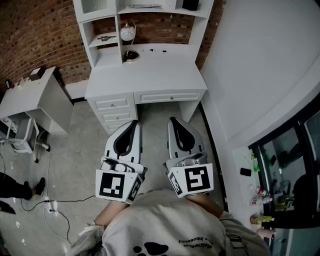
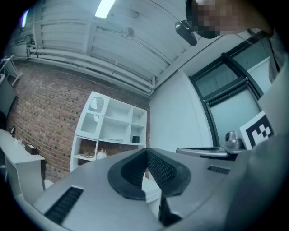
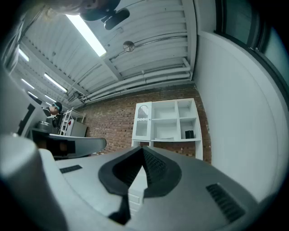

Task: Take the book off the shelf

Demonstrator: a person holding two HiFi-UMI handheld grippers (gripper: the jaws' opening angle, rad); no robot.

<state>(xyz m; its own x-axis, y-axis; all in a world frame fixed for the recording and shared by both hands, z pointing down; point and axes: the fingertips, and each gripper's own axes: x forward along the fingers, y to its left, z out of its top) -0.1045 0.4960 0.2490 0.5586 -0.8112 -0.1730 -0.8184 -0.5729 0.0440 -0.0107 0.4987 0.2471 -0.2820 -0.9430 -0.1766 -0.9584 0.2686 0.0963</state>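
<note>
Grey sweatshirt with black paw print (image 1: 165,230) on the person, at the near edge. Just beyond it, grey plastic left tool (image 1: 133,124) and right tool (image 1: 173,121), black ribbed pads, side by side above the grey floor (image 1: 80,165), a gap between them. Both tools narrow: jaws pressed together, nothing between them. Farther on, white wooden counter with drawers (image 1: 150,80) against the red brick wall (image 1: 35,30). Black pen (image 1: 159,50) lies on the far part of the counter top. White shelf unit (image 1: 107,20) stands on the counter's far edge. Round white clock (image 1: 128,34) in its lower middle opening. Thin pale book (image 1: 144,6) lies flat on the upper shelf, middle bay, well apart from both tools. Small black boxy thing (image 1: 190,4) in the bay to its right; cannot tell what it is. Smaller white side counter (image 1: 37,97) at the far left.
</note>
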